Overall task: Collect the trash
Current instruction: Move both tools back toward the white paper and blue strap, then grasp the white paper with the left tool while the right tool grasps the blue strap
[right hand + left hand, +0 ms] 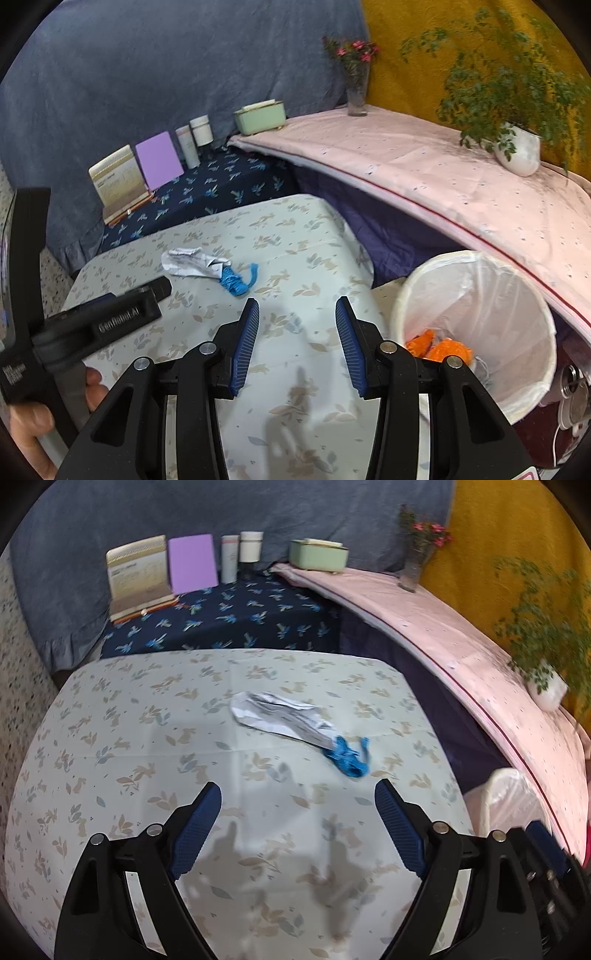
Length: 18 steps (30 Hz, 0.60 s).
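A crumpled white paper lies on the leaf-print table, with a crumpled blue scrap touching its near right end. Both also show in the right wrist view, the paper and the blue scrap. My left gripper is open and empty, a little short of the trash; its body also shows in the right wrist view. My right gripper is open and empty above the table's right edge. A white lined bin stands right of the table, holding orange trash.
A dark blue floral table behind holds a calendar, a purple card and two white containers. A pink-covered shelf on the right carries a green box, a flower vase and a potted plant.
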Each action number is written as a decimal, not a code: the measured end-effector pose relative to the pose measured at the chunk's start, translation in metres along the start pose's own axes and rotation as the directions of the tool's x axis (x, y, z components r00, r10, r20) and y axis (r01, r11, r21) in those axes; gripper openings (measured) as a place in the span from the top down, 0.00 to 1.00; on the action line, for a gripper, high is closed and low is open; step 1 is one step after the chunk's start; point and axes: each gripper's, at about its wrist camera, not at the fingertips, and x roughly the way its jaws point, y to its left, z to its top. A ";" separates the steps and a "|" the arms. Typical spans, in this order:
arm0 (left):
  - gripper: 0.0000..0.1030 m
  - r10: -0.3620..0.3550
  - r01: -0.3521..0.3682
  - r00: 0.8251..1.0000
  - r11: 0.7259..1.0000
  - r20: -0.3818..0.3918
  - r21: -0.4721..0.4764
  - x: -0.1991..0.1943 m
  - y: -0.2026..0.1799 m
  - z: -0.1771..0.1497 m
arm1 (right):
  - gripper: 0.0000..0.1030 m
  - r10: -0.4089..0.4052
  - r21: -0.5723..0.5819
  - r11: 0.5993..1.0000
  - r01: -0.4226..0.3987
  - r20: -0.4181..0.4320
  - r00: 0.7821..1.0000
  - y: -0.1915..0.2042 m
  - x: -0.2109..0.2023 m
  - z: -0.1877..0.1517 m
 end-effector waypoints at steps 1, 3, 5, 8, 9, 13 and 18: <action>0.21 0.004 -0.004 1.000 1.000 -0.007 -0.017 0.003 0.005 0.003 | 0.59 0.007 -0.010 1.000 -0.007 -0.011 1.000 0.005 0.008 0.000; 0.21 0.009 -0.010 1.000 0.998 -0.024 -0.057 0.011 0.016 0.011 | 0.59 0.018 -0.024 1.000 -0.018 -0.027 0.999 0.013 0.020 -0.001; 0.21 0.013 -0.017 0.999 0.995 -0.042 -0.100 0.020 0.024 0.021 | 0.59 0.033 -0.040 0.999 -0.035 -0.048 0.998 0.021 0.037 -0.001; 0.21 0.009 -0.018 0.998 0.989 -0.061 -0.146 0.032 0.033 0.035 | 0.59 0.047 -0.055 0.997 -0.051 -0.072 0.996 0.030 0.059 0.002; 0.21 0.009 -0.019 0.998 0.988 -0.067 -0.156 0.038 0.035 0.042 | 0.59 0.053 -0.057 0.997 -0.058 -0.079 0.995 0.032 0.066 0.003; 0.21 0.016 -0.033 0.995 0.983 -0.094 -0.181 0.061 0.038 0.061 | 0.59 0.078 -0.064 0.994 -0.085 -0.106 0.991 0.043 0.098 0.010; 0.21 0.024 -0.056 0.988 0.976 -0.150 -0.212 0.097 0.043 0.078 | 0.59 0.089 -0.086 0.991 -0.102 -0.138 0.986 0.055 0.133 0.015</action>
